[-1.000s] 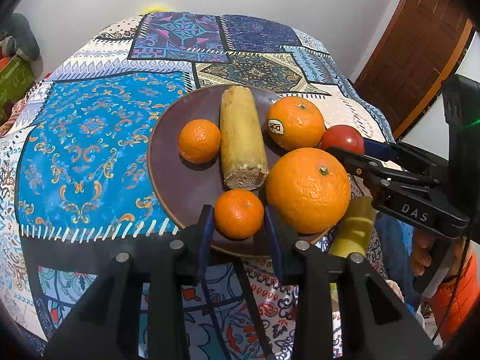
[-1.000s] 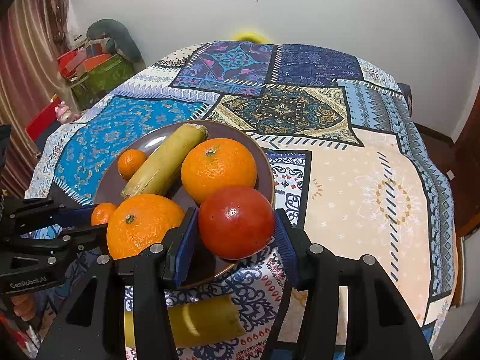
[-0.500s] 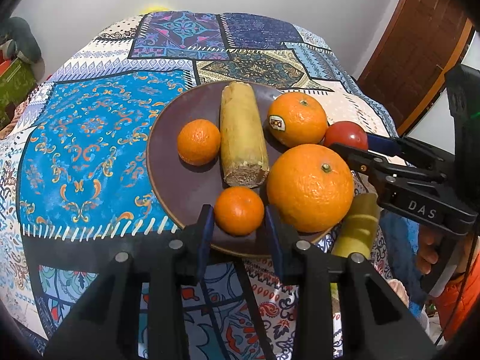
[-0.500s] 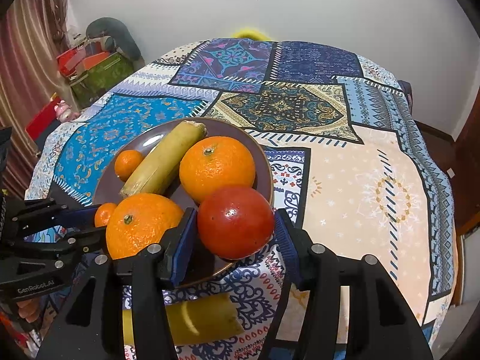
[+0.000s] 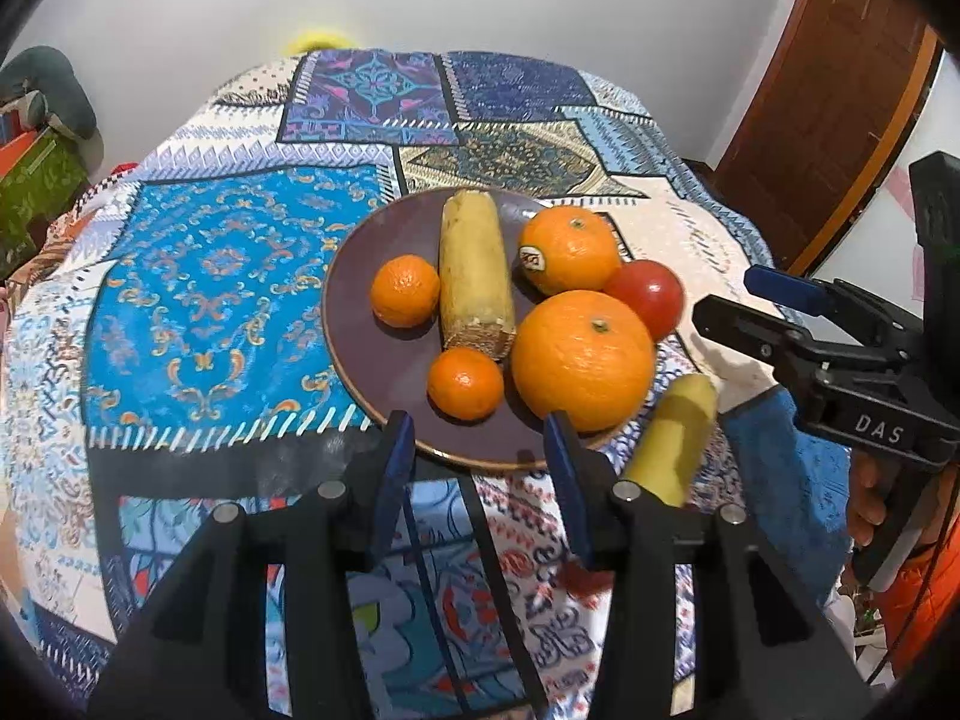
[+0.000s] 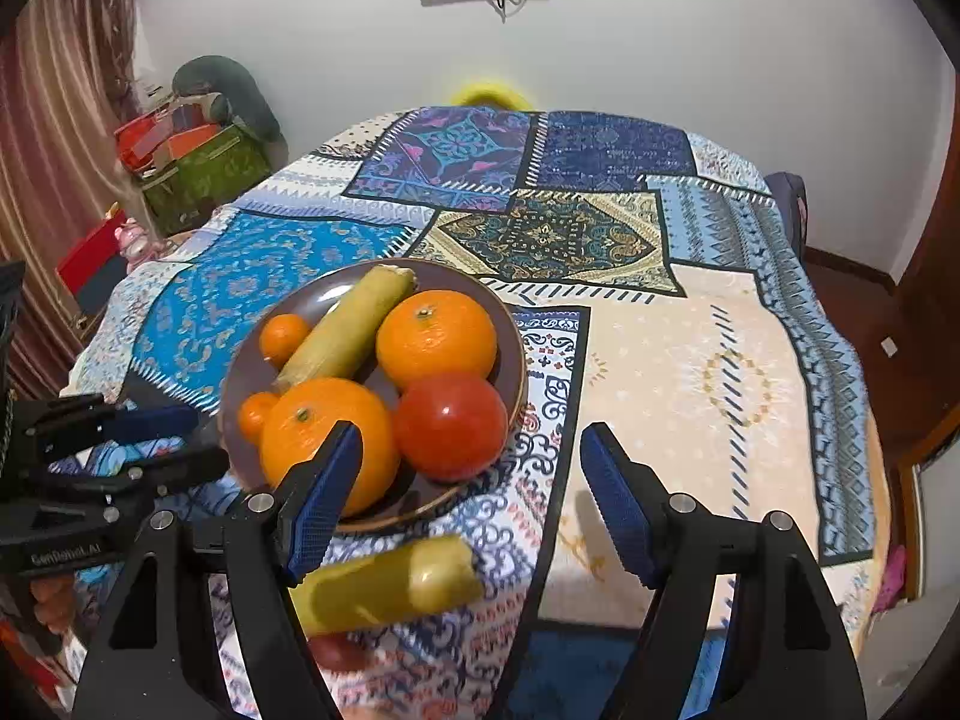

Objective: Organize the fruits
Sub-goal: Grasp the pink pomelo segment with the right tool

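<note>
Brown plate (image 5: 360, 360) on patterned cloth holds oranges, tomato (image 6: 450, 426), cane piece. Second cane piece (image 6: 390, 585) lies off plate, near table edge. Left gripper (image 5: 480, 450) opening, nothing between pads; right gripper (image 6: 474, 498) opening, empty. We judge loose cane stiff, light, smooth; we'd grip mid-length, across its width. Tomato soft: squeeze gently.

Both grippers are black with blue ribbed fingers (image 6: 618, 510), silver screws, white "DAS" lettering; an orange sleeve (image 5: 918, 594) shows.
</note>
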A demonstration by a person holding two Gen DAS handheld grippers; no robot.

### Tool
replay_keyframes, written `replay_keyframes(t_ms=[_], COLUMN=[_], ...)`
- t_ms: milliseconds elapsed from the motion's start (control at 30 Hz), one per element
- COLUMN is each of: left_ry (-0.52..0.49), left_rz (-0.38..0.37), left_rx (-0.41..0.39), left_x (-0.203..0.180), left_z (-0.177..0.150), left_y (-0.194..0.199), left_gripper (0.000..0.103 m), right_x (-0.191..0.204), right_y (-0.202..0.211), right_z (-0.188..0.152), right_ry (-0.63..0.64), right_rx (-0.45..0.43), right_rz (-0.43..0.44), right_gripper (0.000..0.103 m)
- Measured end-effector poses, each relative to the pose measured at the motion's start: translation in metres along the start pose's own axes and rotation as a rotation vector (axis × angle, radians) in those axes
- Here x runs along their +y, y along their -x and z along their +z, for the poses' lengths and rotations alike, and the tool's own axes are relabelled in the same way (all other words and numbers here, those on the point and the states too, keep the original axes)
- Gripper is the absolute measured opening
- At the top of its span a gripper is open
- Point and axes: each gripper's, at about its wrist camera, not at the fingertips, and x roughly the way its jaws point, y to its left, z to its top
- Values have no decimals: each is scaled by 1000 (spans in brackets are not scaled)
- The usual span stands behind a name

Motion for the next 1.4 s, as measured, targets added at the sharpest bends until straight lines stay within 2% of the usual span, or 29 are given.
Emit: replay_keyframes(t_ms=[333, 500, 633, 833, 1267, 1400], left_ry=[-32, -55, -73, -76, -57, -56], left_rz=[9, 11, 15, 12, -6, -4], left_rx=[-65, -70, -62, -43, 38, 53], left_x=[-22, -34, -41, -45, -40, -39], left_z=[-16, -29, -44, -64, -91, -93], left_y=[60, 78, 87, 94, 82, 77], left_gripper=[45, 45, 45, 52, 55, 55], right_x=[17, 23, 27, 31, 44, 43], right_y=[59, 78, 86, 87, 54, 41], right_z=[-17, -37, -58, -81, -121, -125], right_ry=[77, 80, 93, 86, 97, 92], right_rx=[-43, -23, 13, 59, 212, 250], right_rz=[-39, -22, -40, -40, 8, 17], right_gripper=[72, 72, 72, 72, 72, 63])
